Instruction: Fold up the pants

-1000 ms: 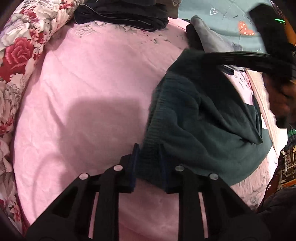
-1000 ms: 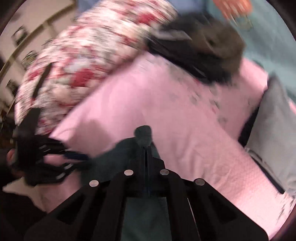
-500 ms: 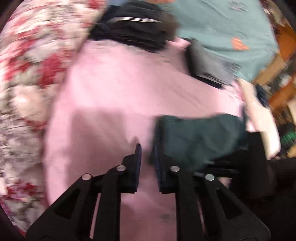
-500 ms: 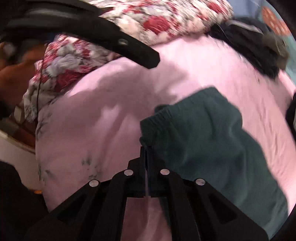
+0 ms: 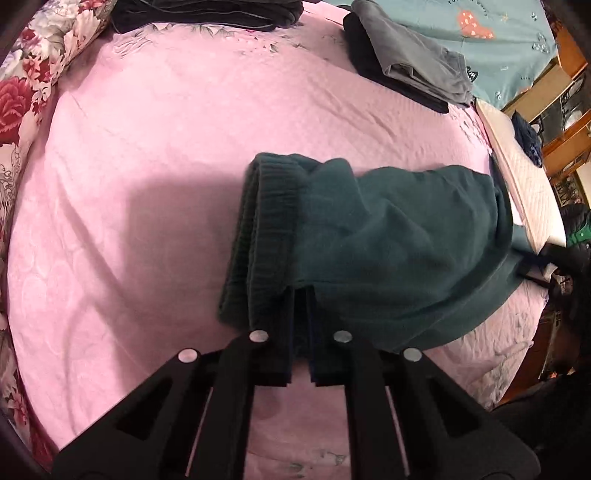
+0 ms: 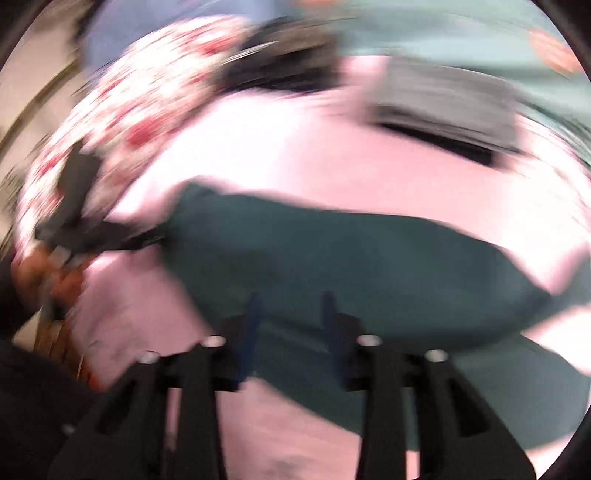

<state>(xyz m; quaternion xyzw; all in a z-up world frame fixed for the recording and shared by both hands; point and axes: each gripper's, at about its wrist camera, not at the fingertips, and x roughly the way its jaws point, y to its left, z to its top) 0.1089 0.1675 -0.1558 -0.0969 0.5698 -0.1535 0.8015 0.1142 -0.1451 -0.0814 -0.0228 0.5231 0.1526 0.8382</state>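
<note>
Dark green pants [image 5: 388, 240] lie across the pink bedsheet [image 5: 147, 147], with the ribbed waistband doubled over at the left end. My left gripper [image 5: 301, 314] is shut on the near edge of the pants right beside the waistband, and the cloth covers its fingertips. The right wrist view is smeared by motion. In it my right gripper [image 6: 291, 314] is open, its fingers spread just above the pants [image 6: 351, 258] with nothing held. A hand holds the left gripper [image 6: 155, 236] at the pants' left end.
A folded grey and black stack [image 5: 413, 62] lies at the back right and a dark clothes pile [image 5: 203, 11] at the back. A floral quilt [image 5: 22, 74] borders the left. A teal blanket [image 5: 498, 29] and a white pad [image 5: 517, 177] lie to the right.
The pants were swung over and now lie lengthwise on the sheet. My right gripper, shut on the cloth half a second ago, has opened. The left gripper keeps its grip by the waistband.
</note>
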